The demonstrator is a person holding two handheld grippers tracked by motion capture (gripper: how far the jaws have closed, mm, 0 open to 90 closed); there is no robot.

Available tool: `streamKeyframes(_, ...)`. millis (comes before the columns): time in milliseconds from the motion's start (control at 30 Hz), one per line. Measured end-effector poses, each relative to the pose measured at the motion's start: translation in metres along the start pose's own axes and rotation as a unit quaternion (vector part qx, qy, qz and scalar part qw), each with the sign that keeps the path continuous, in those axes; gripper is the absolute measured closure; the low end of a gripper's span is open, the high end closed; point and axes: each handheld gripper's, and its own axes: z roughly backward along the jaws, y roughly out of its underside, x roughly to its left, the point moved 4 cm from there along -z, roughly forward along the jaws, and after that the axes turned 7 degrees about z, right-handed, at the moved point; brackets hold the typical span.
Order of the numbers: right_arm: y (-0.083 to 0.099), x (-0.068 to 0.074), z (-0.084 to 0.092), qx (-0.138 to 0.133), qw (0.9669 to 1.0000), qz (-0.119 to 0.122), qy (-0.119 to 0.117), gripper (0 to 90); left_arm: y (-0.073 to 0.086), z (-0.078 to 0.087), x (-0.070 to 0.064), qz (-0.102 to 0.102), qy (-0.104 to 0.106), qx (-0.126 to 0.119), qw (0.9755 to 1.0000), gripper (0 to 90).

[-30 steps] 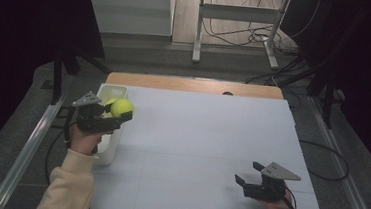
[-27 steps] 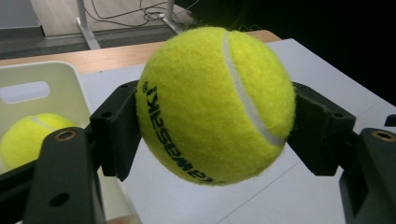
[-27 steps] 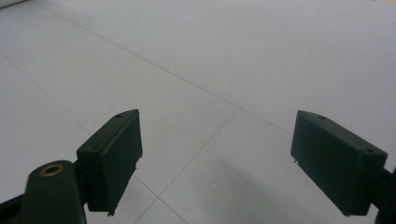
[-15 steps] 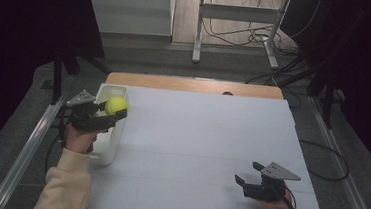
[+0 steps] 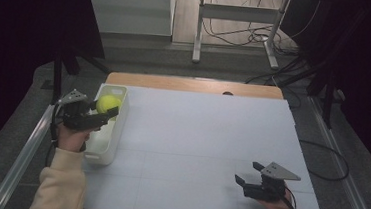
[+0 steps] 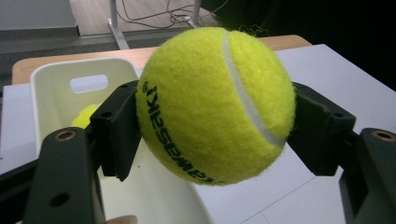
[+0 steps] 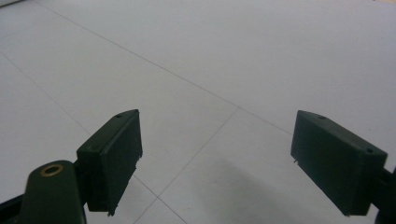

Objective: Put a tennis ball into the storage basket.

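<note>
A yellow tennis ball (image 5: 108, 103) (image 6: 215, 105) is clamped between the jaws of my left gripper (image 5: 104, 109) (image 6: 215, 112), held above the white bin (image 5: 114, 129) (image 6: 51, 79) at the table's left edge. Inside that bin lies another yellow ball (image 6: 84, 116), partly hidden behind the left jaw. My right gripper (image 5: 249, 175) (image 7: 217, 158) rests low over the white tabletop (image 5: 196, 135) near the front right, jaws wide open with nothing between them.
The bin has a handle slot (image 6: 88, 83) in its far wall. A wooden strip (image 5: 190, 85) runs along the table's far edge. Table legs and cables (image 5: 239, 33) stand on the floor beyond.
My left gripper has carried the tennis ball leftward and slightly away, from beside the bin to over it. The right gripper has stayed put.
</note>
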Motion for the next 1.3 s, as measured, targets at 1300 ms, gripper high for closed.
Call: streamKeyframes(1300,0.000,0.000,0.000,0.000,1.0000,0.001,0.000,17.3,0.015,-0.017,0.031,-0.004,-0.064,0.088,0.9941,26.7)
